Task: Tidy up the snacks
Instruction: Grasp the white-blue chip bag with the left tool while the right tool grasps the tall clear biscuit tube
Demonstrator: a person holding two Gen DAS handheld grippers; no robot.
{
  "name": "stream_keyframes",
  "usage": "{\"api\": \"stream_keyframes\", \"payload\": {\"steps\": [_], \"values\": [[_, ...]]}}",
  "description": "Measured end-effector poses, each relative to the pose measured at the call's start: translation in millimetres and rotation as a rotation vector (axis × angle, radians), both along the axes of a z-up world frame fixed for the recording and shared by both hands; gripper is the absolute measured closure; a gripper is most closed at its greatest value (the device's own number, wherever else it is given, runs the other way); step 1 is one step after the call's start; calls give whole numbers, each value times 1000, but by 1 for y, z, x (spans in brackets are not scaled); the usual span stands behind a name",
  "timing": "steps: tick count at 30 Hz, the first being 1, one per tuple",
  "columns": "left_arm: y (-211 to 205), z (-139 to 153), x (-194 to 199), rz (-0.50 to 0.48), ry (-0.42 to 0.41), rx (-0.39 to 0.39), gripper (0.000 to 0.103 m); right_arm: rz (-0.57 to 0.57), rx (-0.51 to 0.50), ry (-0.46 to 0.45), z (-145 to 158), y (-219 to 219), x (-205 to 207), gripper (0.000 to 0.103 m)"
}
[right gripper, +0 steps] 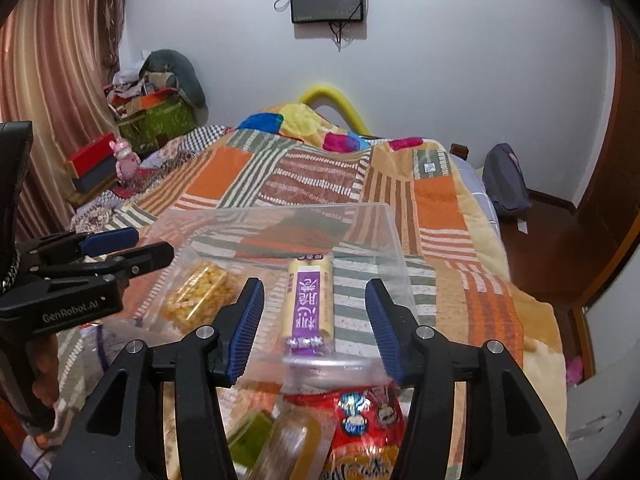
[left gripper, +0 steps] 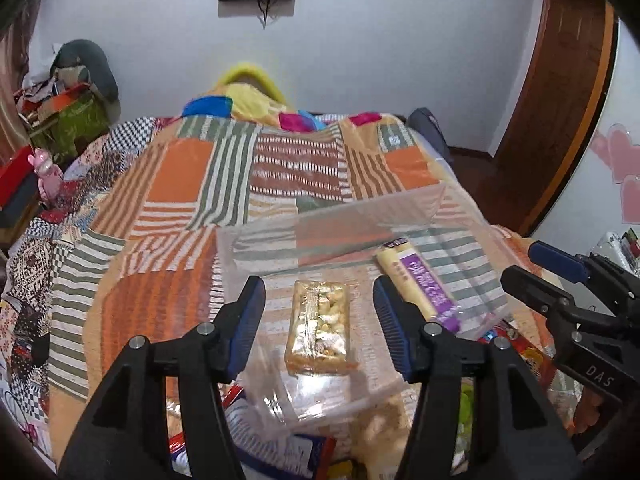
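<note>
Clearly, I see the patchwork bedspread (left gripper: 224, 184) under a clear bin (right gripper: 384, 232), its walls hard to trace. Inside lie a yellow-purple snack bar (right gripper: 310, 304) and a golden puffed-grain bar (left gripper: 318, 328). Left gripper (left gripper: 320, 320) and right gripper (right gripper: 314, 324) hover spread, gripping nothing (loose packets below are cut off).

"DAS" in pale letters on the black body of the right gripper (left gripper: 560, 276) (left wrist view). "GenRobot.AI" on the body of the left gripper (right gripper: 132, 254). Purple-labelled snack bar (right gripper: 311, 304) carries white script, not legible.
</note>
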State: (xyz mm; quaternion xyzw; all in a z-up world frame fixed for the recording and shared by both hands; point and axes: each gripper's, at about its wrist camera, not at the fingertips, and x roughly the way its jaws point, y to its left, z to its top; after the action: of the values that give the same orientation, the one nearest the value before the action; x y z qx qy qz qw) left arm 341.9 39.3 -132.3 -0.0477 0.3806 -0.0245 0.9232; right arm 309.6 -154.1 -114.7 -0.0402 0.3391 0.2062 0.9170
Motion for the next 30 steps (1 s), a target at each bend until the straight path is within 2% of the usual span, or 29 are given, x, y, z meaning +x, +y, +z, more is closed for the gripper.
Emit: {"api": "stream_keyframes", "payload": {"steps": [9,15,23,30], "values": [[11,29,-54,4,-64,29,43,-9,40,-46,16,-14,-34,53],[32,30,-81,25,-57,53,35,-27,40,-64,16,-20,-55,53],[65,-7,-97,75,37,65,33,-45,35,-17,-5,-20,-62,49],[60,-46,-91,55,111,25,28,-39,19,73,-39,-14,-64,49]]}}
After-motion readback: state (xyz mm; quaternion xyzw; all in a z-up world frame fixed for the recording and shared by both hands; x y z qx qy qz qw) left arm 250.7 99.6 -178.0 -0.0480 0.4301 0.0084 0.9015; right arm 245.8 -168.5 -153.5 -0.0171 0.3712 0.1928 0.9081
